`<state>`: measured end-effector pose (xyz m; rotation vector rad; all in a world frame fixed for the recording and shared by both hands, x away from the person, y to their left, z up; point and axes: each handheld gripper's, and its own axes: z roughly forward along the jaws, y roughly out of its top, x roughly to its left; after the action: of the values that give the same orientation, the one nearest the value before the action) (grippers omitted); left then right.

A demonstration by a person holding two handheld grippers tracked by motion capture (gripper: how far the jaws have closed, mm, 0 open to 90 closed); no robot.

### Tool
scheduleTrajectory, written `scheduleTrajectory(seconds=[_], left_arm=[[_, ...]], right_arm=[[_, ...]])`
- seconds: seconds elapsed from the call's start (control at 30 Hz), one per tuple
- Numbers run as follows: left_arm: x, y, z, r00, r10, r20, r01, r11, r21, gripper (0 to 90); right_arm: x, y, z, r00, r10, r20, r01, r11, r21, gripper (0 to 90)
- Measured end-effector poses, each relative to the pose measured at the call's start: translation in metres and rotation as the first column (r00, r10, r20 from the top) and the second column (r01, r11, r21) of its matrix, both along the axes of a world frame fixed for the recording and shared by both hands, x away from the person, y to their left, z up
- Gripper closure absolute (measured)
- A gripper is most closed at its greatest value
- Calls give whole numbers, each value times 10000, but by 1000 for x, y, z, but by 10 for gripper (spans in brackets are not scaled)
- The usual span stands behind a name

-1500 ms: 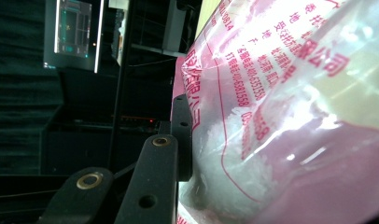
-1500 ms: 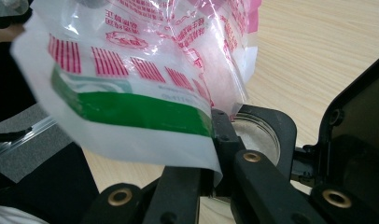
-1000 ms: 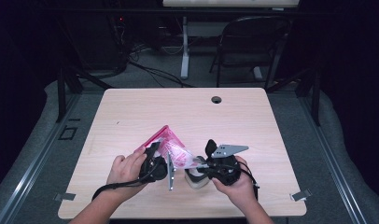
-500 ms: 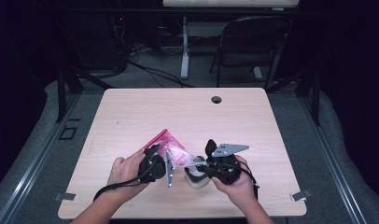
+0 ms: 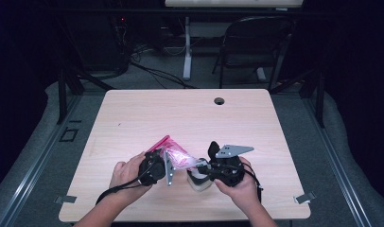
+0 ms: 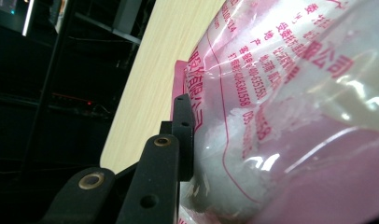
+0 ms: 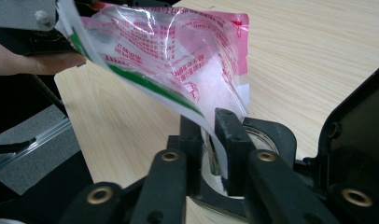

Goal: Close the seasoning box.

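Note:
A clear plastic bag [image 5: 177, 155] with pink edges and red print hangs between the two grippers over the near part of the table. White fluffy stuff shows inside the bag [image 6: 281, 93]. My left gripper [image 5: 168, 166] is shut on the bag's left side, with one finger [image 6: 183, 130] pressed against the film. My right gripper [image 5: 202, 165] has just been opening its jaws. The bag's green-striped edge [image 7: 178, 51] runs down into the narrow gap of the right gripper [image 7: 210, 135], and the pads do not press on it. A clear round container [image 5: 198, 182] stands under that gripper.
The light wooden table [image 5: 180, 113] has a cable hole [image 5: 219, 100] near its far edge. A dark folding chair [image 5: 251, 47] and a white desk leg [image 5: 187, 47] stand on the floor beyond. Both hands work close to the near edge.
The bag's upper corner has sunk a little toward the table. Both hands have stayed where they were.

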<state>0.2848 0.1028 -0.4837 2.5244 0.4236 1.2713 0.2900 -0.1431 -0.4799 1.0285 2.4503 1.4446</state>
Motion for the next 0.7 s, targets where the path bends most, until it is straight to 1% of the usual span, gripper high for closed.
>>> scheduleTrajectory(seconds=[0.07, 0.13, 0.2, 0.27, 0.47, 0.53, 0.7], left_arm=[[0, 0, 0, 10000, 10, -64, -11, 10000, -60, 791], [1, 1, -1, 9999, 29, -157, -32, 9998, -203, 791], [1, 1, -1, 9996, 66, -282, -73, 9997, -229, 791], [3, 2, -1, 9990, 82, -440, -99, 9992, -392, 792], [5, 5, -2, 9966, 168, -812, -232, 9966, -786, 793], [6, 7, -3, 9952, 222, -958, -310, 9953, -917, 792], [7, 10, -5, 9918, 283, -1250, -453, 9899, -1347, 793]], right_arm=[[0, 0, 0, 10000, 0, 28, -1, 10000, 75, 751], [-1, -1, 1, 10000, -38, 50, 37, 9999, 160, 716], [-1, -2, 1, 10000, -24, 50, 23, 9997, 236, 691], [-1, -3, 1, 10000, -41, 60, 40, 9996, 267, 675], [-2, -5, 2, 9999, -57, 99, 53, 9993, 369, 649], [-2, -6, 2, 9999, -65, 96, 60, 9988, 482, 641], [-2, -7, 3, 9999, -58, 119, 52, 9987, 508, 627]])
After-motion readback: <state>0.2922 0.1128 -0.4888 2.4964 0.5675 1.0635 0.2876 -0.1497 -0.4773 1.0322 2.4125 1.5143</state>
